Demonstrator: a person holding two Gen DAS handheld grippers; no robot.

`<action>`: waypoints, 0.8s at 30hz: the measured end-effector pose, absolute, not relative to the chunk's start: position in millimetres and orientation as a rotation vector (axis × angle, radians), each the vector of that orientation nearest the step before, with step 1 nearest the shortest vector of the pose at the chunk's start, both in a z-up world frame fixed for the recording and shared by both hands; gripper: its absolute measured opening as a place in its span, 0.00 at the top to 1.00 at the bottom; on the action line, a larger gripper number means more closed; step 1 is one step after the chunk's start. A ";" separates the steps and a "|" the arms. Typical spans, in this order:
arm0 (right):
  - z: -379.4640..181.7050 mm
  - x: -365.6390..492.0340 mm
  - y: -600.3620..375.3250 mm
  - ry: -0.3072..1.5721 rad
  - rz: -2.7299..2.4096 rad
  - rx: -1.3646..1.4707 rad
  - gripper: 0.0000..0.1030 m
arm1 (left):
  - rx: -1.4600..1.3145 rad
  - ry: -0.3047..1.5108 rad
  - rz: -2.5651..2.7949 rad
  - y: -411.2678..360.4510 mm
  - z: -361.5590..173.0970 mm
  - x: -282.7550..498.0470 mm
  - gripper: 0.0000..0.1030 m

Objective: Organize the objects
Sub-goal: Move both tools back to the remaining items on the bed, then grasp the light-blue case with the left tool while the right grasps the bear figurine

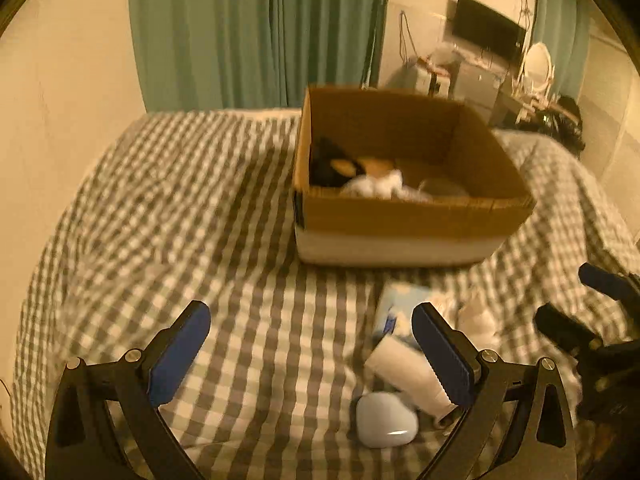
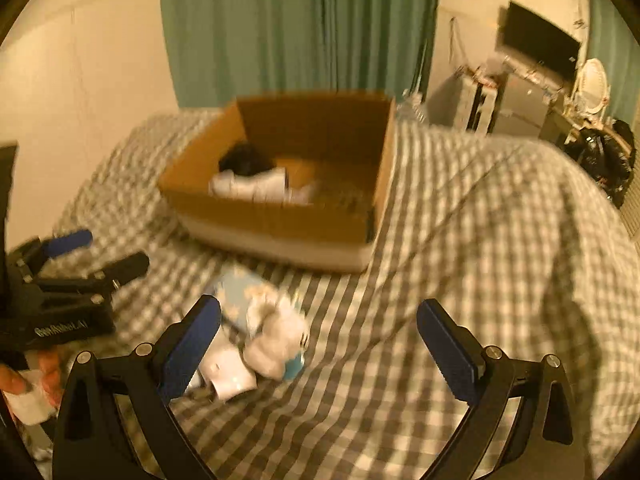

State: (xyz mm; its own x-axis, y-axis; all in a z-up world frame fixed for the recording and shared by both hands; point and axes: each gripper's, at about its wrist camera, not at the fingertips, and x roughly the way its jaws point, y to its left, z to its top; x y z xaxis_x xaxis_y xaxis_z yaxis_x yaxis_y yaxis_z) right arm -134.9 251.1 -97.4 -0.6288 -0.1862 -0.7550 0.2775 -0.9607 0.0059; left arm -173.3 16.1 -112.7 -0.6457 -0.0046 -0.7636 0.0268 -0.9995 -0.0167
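Cardboard box (image 1: 412,216) on checked bedspread (image 1: 200,216)

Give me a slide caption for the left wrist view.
Open left gripper above checked bedspread, cardboard box ahead.

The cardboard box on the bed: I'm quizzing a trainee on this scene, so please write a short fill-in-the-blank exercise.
1. The cardboard box sits on a ____-patterned bedspread.
2. The curtain behind the bed is ____.
3. The heart-shaped case lies ____ the box.
4. The right tool is ____.

Missing words: checked; green; outside; open
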 end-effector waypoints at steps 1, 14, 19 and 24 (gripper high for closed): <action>-107.9 -136.2 248.7 0.170 -2.597 1.228 0.04 | 1.348 0.040 -2.822 16.4 -119.1 -174.2 0.00; -180.2 -169.9 227.8 0.120 -2.344 1.522 0.44 | 1.556 -0.091 -2.748 27.7 -158.1 -170.4 0.00; -177.9 -164.5 225.2 0.126 -2.336 1.505 0.49 | 1.582 -0.109 -2.741 29.9 -162.2 -168.2 0.00; -153.1 -144.8 242.8 0.068 -2.467 1.383 0.49 | 1.646 -0.172 -2.735 39.1 -170.4 -161.9 0.00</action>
